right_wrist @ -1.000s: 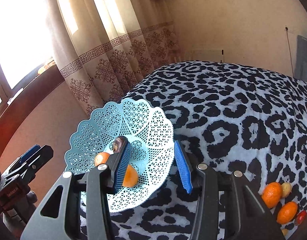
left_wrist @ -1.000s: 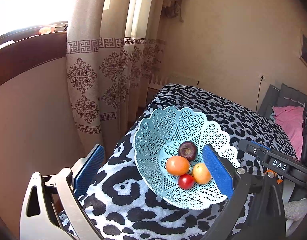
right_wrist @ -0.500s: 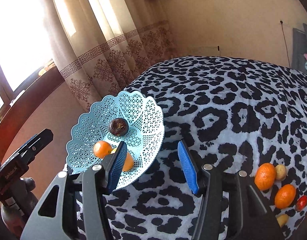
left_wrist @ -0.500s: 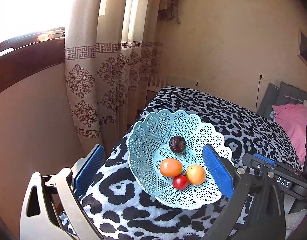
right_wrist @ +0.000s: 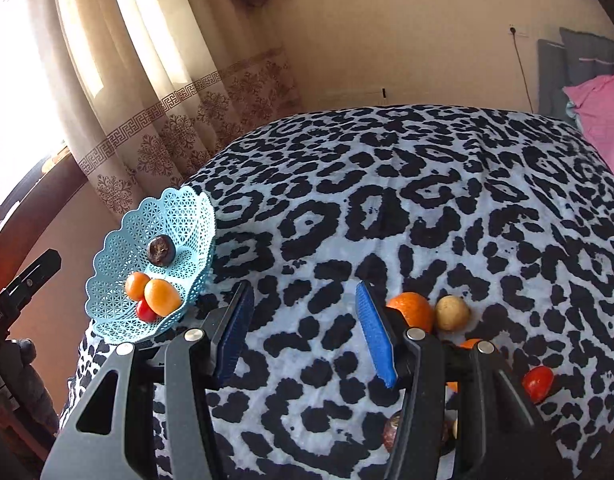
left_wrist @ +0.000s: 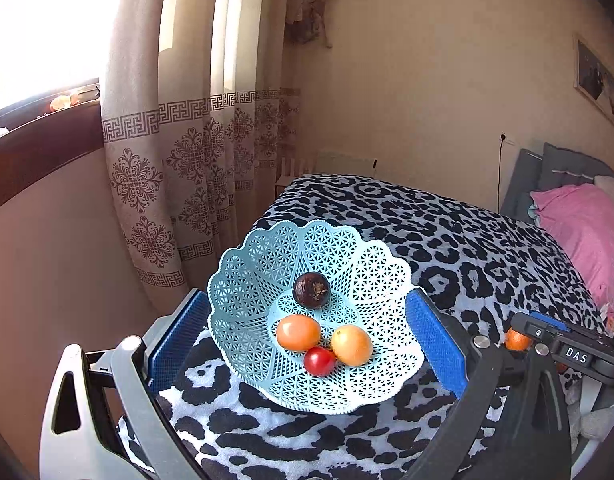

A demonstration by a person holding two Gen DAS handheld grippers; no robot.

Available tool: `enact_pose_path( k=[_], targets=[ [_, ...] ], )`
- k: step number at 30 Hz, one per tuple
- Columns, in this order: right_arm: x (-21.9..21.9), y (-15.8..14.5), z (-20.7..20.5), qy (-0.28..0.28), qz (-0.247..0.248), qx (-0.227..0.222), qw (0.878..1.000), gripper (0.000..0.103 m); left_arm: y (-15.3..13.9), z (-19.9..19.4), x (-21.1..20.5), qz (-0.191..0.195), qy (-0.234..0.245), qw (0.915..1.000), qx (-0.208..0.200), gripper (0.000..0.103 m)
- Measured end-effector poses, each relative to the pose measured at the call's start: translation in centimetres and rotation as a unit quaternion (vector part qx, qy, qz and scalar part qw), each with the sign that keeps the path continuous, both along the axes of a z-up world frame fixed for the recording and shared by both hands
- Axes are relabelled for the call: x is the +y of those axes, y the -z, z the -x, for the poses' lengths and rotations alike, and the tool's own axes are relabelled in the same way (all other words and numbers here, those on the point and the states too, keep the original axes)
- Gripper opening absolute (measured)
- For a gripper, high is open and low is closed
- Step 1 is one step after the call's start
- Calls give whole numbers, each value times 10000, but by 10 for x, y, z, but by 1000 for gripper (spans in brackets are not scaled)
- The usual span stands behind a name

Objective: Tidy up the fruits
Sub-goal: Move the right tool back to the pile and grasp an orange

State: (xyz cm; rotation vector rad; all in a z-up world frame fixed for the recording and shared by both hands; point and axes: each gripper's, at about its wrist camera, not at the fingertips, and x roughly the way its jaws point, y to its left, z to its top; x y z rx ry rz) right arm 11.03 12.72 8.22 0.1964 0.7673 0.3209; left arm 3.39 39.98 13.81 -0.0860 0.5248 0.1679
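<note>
A light-blue lattice basket (left_wrist: 243, 280) sits tilted on the corner of the leopard-print bed (left_wrist: 467, 240). It holds a dark round fruit (left_wrist: 310, 290), two orange fruits (left_wrist: 298, 332) (left_wrist: 351, 345) and a small red tomato (left_wrist: 319, 361). My left gripper (left_wrist: 307, 320) is open and held back from the basket, which shows between its blue pads (left_wrist: 435, 344). My right gripper (right_wrist: 305, 300) is open over bare cover, to the right of the basket (right_wrist: 179, 216). Loose on the bed by its right finger are an orange (right_wrist: 413, 310), a pale yellow fruit (right_wrist: 451, 313), a red tomato (right_wrist: 538, 383) and a dark fruit (right_wrist: 391, 426), partly hidden.
Patterned curtains (left_wrist: 167, 160) and a window sill (left_wrist: 39, 132) stand left of the bed, close to the basket's corner. A pink pillow (left_wrist: 583, 232) and a grey headboard (left_wrist: 547, 168) lie at the far right. The bed edge drops off just left of the basket.
My right gripper has drawn back from the basket and swung right, bringing the loose fruits into view. My left gripper has pulled back a little; the basket's fruits have not moved.
</note>
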Motion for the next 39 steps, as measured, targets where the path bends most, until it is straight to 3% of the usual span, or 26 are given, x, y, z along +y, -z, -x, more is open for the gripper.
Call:
enact_pose_path(
  k=[15,31,39],
  targets=[
    [-93,27,4,781,125,273,9965,53,-2,-8,-58,-298,490,9983,80,100],
    [-74,59,-8,458,730,665,9941,52,9,-17,-85,-414,807,9955,258,100],
    [-67,60,-5,397,972,600,9927,40,14,-21,-92,-452,886,9945,330,100]
  ],
)
